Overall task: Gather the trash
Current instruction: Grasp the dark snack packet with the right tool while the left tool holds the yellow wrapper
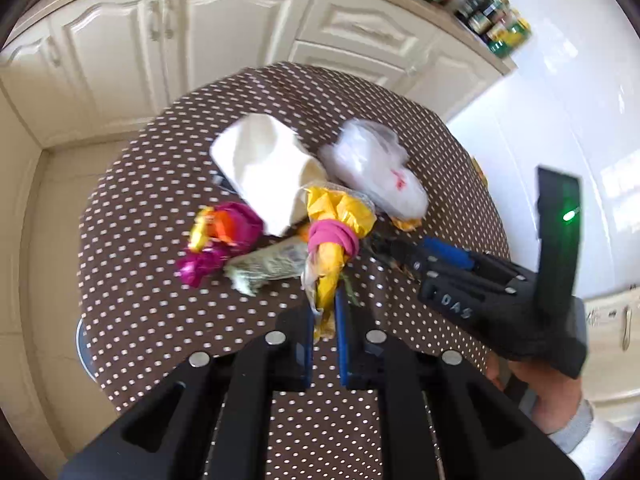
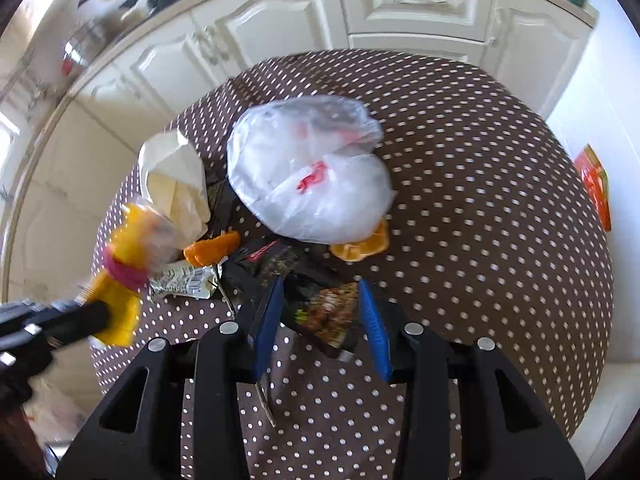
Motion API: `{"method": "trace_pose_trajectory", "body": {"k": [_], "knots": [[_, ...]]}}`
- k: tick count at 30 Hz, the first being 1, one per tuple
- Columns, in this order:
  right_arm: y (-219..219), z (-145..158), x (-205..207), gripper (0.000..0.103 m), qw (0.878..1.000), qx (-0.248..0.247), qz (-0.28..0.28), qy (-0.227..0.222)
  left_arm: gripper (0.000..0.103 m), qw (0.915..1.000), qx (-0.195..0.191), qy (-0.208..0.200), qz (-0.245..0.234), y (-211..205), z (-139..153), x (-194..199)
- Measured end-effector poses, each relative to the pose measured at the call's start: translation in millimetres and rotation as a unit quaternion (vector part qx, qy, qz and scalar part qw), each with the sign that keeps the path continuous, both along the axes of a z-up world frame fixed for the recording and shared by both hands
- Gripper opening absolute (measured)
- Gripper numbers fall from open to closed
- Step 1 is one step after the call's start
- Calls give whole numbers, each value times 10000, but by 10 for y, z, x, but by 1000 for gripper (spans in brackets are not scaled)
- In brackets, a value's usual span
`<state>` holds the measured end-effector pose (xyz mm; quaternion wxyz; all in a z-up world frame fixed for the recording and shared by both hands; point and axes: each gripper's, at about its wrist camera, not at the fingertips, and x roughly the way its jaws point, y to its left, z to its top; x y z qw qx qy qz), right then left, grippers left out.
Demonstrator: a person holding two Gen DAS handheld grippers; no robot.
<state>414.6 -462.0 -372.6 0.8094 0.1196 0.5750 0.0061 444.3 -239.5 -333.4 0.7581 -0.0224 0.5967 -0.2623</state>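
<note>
My left gripper is shut on the lower end of a yellow wrapper bundle tied with a pink band; the bundle also shows at the left of the right wrist view. My right gripper points down at the pile, its blue pads apart on either side of a dark printed wrapper lying flat on the table. Around them lie a white paper bag, a clear plastic bag, a magenta and orange foil wrapper, a silvery wrapper and orange peel.
The round table wears a brown cloth with white dots. Cream cabinets stand behind it, with jars on the counter. A red packet lies at the table's right edge. A thin stick rests under the right gripper.
</note>
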Motion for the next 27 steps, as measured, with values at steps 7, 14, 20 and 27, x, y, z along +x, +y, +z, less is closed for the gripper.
{"method": "trace_pose_trajectory", "body": {"k": [7, 14, 20, 27], "knots": [[146, -160, 113, 43, 9982, -350, 449, 188, 9, 9996, -32, 10, 278, 382, 23, 4], [62, -165, 45, 2, 9993, -316, 168, 144, 9, 9992, -121, 26, 370, 536, 49, -83], [143, -48, -153, 0, 9996, -276, -29, 40, 9, 9990, -183, -24, 400, 724, 120, -133], [343, 377, -388, 0, 9990, -205, -264, -300, 9, 9988, -260, -59, 400, 1011, 191, -204]]}}
